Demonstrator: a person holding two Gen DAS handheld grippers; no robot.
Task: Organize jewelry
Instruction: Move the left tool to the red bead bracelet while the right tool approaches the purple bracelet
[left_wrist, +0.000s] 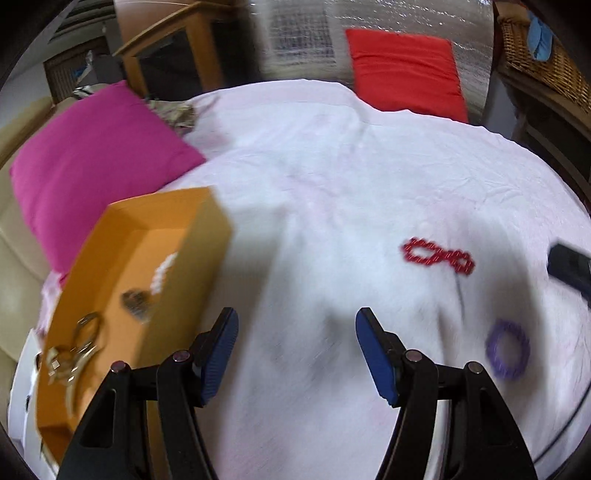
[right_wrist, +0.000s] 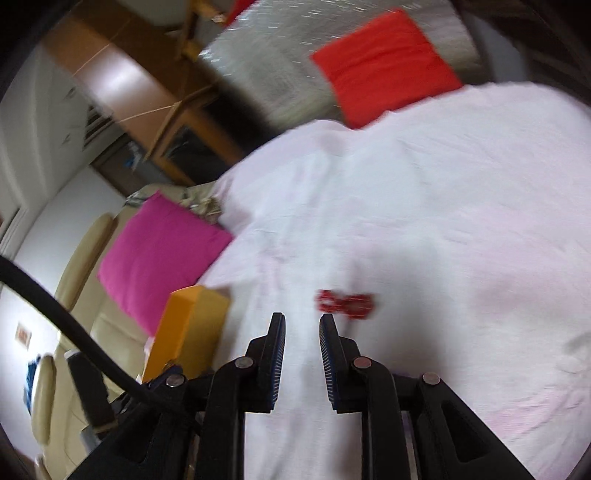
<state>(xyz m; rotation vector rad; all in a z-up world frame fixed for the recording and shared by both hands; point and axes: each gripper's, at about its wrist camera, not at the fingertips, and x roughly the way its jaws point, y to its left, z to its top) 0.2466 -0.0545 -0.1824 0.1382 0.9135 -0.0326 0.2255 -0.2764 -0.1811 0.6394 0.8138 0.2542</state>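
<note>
Orange box (left_wrist: 140, 280) sitting at left on white sheet (left_wrist: 314, 177), already holding rings, heart charm, white beads; red bracelet (left_wrist: 437, 255) and purple bracelet (left_wrist: 508, 349) lying loose on sheet, well apart from box; left gripper (left_wrist: 297, 350) spread wide, empty; right gripper (right_wrist: 303, 360) narrowly parted, pinching nothing, pointing toward red bracelet; risking pinching soft sheet along with beads, or dragging bracelet, given blurred fast approach.

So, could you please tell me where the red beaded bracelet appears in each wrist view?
Left wrist: red beaded bracelet on the white sheet, right of centre.
Right wrist: red beaded bracelet blurred, just beyond the fingertips.
Shared landmark: orange box, left of it in both.
</note>
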